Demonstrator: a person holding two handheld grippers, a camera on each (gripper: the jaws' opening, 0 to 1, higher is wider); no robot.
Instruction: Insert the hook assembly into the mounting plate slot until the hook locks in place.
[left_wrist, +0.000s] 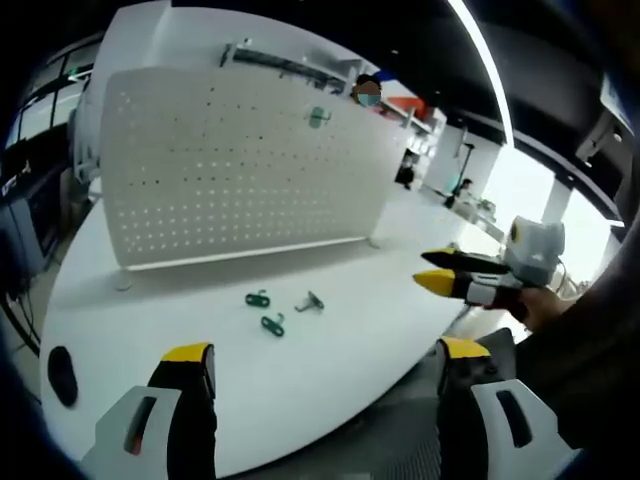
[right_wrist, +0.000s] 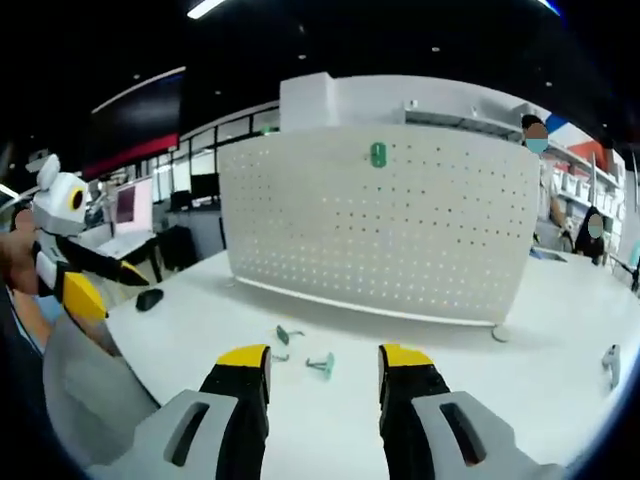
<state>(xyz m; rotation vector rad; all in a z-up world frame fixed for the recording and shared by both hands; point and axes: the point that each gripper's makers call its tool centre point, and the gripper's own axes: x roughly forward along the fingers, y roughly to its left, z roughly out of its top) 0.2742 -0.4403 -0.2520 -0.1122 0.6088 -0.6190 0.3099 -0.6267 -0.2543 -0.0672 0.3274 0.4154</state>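
Observation:
A white perforated mounting plate stands upright on the white table. One green hook hangs near its top edge. Loose on the table before it lie two green hook pieces and a grey metal hook; the right gripper view has them as a green piece and a teal-grey one. My left gripper is open and holds nothing, short of the hooks. My right gripper is open too, above the table's near edge.
A black mouse lies on the table's left part. A small metal object sits at the far right of the table. A person stands behind the plate. Desks and monitors fill the room beyond.

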